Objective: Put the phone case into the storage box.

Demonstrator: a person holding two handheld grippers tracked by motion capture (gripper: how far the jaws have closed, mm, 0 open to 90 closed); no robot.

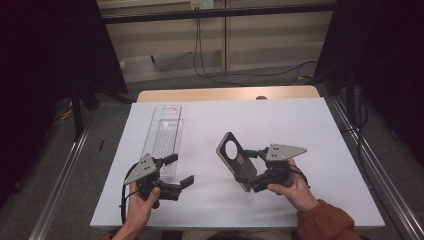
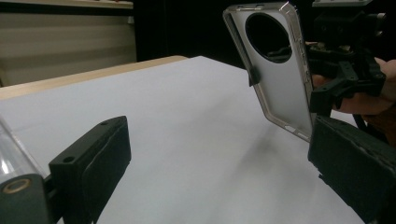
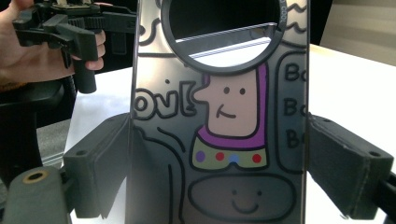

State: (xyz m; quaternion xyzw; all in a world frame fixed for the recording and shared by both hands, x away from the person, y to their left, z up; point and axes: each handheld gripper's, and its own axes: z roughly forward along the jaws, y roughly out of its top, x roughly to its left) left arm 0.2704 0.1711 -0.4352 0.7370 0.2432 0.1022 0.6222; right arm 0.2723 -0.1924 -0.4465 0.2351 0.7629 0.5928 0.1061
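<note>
— Two grippers over one white table [image 1: 310,125]. What's biggest on it?

— A clear box [image 1: 164,135] on the left side, long and lying flat, its near end just beside the left gripper [image 1: 177,172]. Next in size comes the phone case [image 1: 235,159], held up off the table, tilted, on the right.

— Who has the case?

— The right gripper [image 3: 217,163]. Its jaws are clamped on the case's two long edges, low on the body, so the round camera hole stands well above the pads. In the right gripper view the printed cartoon side faces that camera; in the left gripper view the plain inner side of the case [image 2: 275,70] shows.

— And the left one?

— Jaws spread wide, nothing between them, hovering low over the table. The case is near it but apart, ahead and toward its right jaw.

— Which step is this, then?

— I'd judge it a carry or a hand-over, with the case lifted and the box not yet touched. Next likely calls for bringing the case toward the box or the left gripper, keeping the thin shell from twisting in the grip.
</note>
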